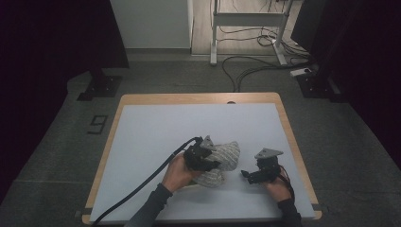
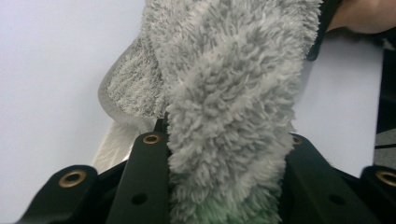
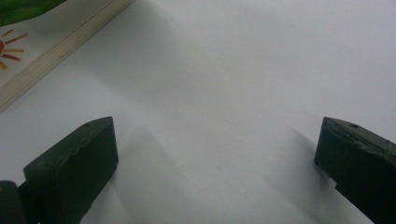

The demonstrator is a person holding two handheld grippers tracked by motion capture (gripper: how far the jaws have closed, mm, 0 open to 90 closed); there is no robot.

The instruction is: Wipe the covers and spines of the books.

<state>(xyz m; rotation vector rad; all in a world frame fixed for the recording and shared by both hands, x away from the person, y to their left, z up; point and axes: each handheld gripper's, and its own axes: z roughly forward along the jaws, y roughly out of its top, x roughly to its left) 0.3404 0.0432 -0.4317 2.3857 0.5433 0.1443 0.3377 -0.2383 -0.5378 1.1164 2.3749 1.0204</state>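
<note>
Grey fluffy towel (image 2: 224,93) pinched in left gripper (image 2: 224,186) | right gripper (image 3: 215,154) spread wide, empty

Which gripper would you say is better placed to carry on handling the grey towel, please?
The left gripper, probably: its jaws are shut on the towel. The right gripper hangs open beside it, holding nothing.

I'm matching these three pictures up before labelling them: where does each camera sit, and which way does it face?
High view: above the person's side, facing forward and down on the white table; forearms and hands enter from below.
Left gripper view: rides the left gripper, looking along black jaws clamped on the grey fluffy cloth.
Right gripper view: rides the right gripper, looking down at bare table between open jaws.
Shared: the cloth appears in the high and left gripper views.
</note>
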